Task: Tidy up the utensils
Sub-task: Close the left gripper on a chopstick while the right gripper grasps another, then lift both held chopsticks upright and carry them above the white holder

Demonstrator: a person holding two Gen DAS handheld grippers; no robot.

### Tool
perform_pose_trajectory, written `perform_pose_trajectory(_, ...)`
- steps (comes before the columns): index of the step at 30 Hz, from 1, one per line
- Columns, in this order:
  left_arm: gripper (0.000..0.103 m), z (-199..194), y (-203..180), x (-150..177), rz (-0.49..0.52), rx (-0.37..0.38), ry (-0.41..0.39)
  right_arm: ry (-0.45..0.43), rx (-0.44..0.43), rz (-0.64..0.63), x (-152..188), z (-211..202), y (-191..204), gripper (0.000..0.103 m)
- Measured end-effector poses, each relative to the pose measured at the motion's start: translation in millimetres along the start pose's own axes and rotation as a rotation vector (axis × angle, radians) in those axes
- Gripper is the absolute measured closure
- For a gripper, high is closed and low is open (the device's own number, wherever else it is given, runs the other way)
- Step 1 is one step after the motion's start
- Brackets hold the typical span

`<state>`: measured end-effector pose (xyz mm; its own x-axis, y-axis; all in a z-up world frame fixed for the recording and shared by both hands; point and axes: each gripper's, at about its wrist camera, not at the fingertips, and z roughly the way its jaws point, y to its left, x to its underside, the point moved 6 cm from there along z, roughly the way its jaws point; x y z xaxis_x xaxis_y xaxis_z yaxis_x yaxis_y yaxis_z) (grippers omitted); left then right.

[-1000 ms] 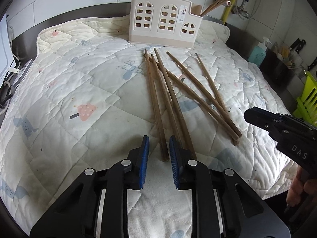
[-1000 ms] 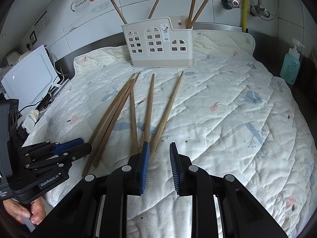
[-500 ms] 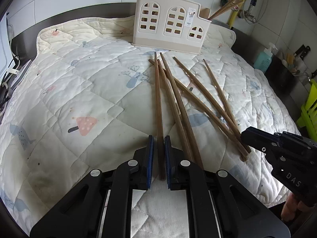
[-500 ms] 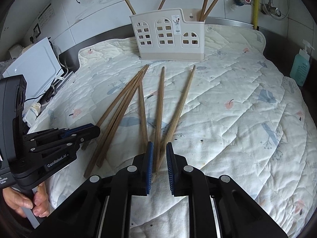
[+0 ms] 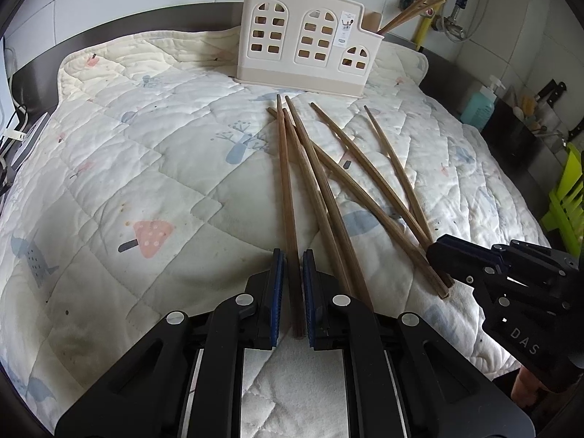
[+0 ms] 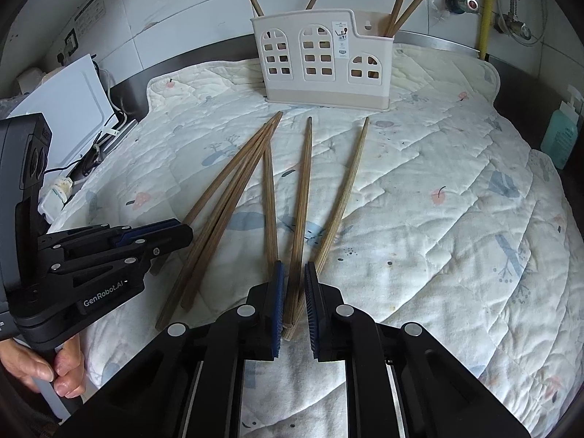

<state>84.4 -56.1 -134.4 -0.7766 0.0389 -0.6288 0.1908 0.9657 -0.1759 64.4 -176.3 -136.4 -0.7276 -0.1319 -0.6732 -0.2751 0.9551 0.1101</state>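
Observation:
Several long wooden chopsticks lie fanned on a quilted cloth (image 5: 146, 168) before a cream utensil holder (image 5: 306, 40), also in the right wrist view (image 6: 325, 58), which holds a few chopsticks. My left gripper (image 5: 291, 266) is shut on the leftmost chopstick (image 5: 284, 182) near its thick end, low on the cloth. My right gripper (image 6: 293, 281) is closed around the thick end of a middle chopstick (image 6: 303, 189), with a small gap still showing beside the right pad. Each gripper shows in the other's view, the right one (image 5: 449, 259) and the left one (image 6: 160, 233).
A white board (image 6: 69, 116) and cables lie at the left edge. A teal soap bottle (image 6: 558, 138) stands at the right. Knives and a green rack (image 5: 565, 197) sit off the right side. A tiled wall with pipes is behind the holder.
Both grippers moved forward over chopstick ends and closed from open. The left one now grips the leftmost chopstick; the right one has closed around a middle chopstick.

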Motion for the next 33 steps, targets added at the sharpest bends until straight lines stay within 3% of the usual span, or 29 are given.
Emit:
perform_pose_trajectory(11, 0.093, -0.9, 0.3, 1.8, 0.003, 0.010, 0.000, 0.016, 0.037, -0.049, -3.7, 8.9, 8.4, 0.095)
perform_pose_trajectory(18, 0.093, -1.8, 0.5, 3.0, -0.005, 0.015, -0.003, 0.045, -0.015, 0.023, -0.2, 14.3, -0.6, 0.095)
perform_pose_trajectory(33, 0.097, -4.5, 4.1, -1.7, -0.029, 0.038, -0.011, -0.009, 0.000, 0.034, -4.5, -8.5, -6.0, 0.096)
